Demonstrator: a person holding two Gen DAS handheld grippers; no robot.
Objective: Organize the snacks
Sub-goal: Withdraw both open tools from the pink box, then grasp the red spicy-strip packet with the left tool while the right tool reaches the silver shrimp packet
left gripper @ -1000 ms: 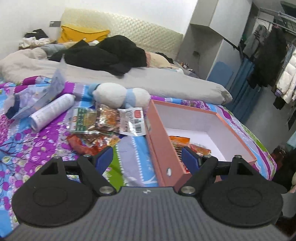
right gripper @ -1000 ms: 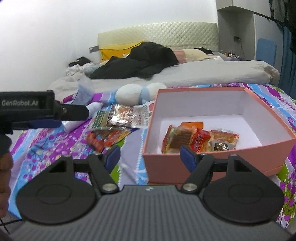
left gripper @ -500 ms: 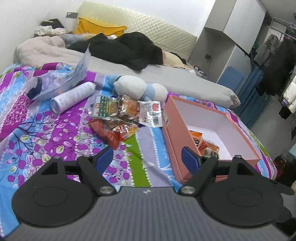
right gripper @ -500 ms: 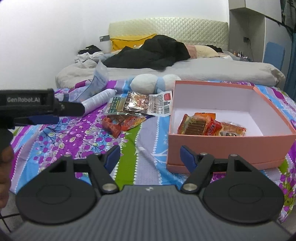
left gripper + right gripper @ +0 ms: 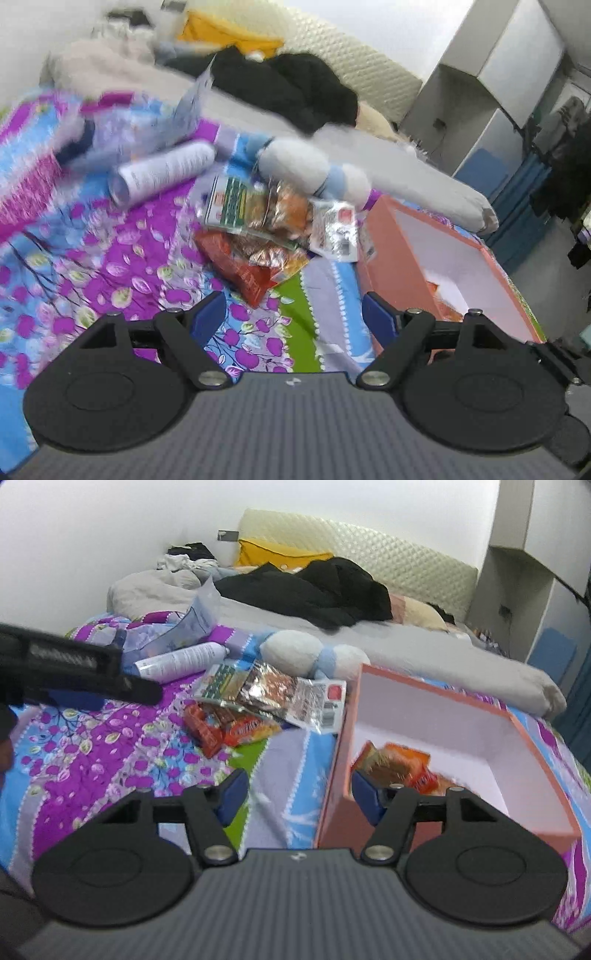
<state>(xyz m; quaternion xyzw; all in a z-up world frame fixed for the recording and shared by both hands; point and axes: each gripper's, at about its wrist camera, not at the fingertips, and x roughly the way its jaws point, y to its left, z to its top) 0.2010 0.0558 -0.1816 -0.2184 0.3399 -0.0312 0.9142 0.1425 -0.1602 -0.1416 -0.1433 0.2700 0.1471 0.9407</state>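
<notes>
A pile of snack packets lies on the flowered bedspread, also in the right wrist view. A pink open box stands to its right and holds a few orange snack packets; its near wall shows in the right wrist view. My left gripper is open and empty, a short way in front of the red packet. My right gripper is open and empty, over the bedspread at the box's near left corner. The left gripper's body shows at the left of the right wrist view.
A white tube and a clear plastic bag lie left of the pile. A white and blue plush toy lies behind it. Grey bedding and black clothes fill the back of the bed.
Both grippers have swung left, away from the box and toward the snack pile. The left gripper has come closer to the red packet. Both stay open and empty.
</notes>
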